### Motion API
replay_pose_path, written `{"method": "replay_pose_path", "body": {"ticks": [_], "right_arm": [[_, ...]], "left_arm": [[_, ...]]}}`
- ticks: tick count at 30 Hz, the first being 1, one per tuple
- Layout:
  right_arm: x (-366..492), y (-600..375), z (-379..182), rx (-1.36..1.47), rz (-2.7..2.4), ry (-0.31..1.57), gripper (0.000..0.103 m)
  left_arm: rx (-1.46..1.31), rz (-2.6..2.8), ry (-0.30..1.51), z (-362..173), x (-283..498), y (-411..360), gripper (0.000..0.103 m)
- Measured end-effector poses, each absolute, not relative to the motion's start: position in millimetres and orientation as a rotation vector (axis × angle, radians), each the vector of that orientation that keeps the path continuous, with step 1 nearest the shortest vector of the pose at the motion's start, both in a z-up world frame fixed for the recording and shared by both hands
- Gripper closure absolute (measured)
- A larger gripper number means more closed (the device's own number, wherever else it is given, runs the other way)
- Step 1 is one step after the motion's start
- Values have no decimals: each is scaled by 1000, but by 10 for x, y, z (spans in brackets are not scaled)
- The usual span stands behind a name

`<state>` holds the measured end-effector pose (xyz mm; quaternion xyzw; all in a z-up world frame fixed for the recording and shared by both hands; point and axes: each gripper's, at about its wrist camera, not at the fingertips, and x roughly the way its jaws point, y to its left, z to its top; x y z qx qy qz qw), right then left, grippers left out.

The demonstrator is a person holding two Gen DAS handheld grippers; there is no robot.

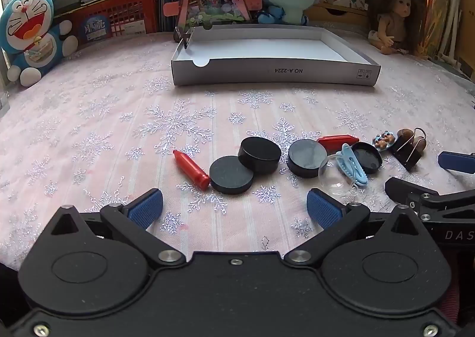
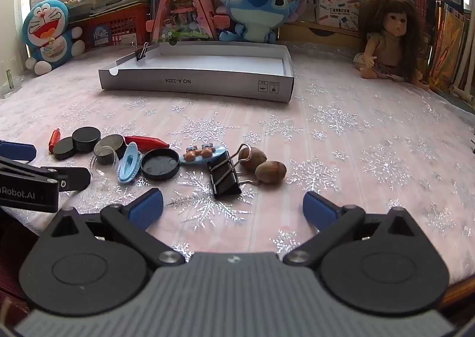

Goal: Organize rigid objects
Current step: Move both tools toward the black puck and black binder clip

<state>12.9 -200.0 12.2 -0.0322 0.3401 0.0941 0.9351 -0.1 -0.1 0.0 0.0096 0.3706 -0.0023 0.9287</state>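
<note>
A row of small objects lies on the tablecloth: a red crayon, black discs, a black lid, a blue hair clip, a clear dome, a black binder clip and two brown nuts. A white shallow box stands behind them, with a small binder clip on its left wall. My left gripper is open and empty, just short of the discs. My right gripper is open and empty, just short of the binder clip.
Plush toys, a doll, a pink toy house, a red basket and books line the back edge. A second red crayon and a bear hair clip lie among the objects.
</note>
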Motion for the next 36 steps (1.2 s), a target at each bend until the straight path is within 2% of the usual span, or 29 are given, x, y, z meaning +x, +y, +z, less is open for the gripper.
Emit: {"method": "replay_pose_path", "body": {"ticks": [36], "right_arm": [[106,-1977,119,-65,191,695,0]], "left_arm": [[20,-4,758,0,-1,-1,0]]}}
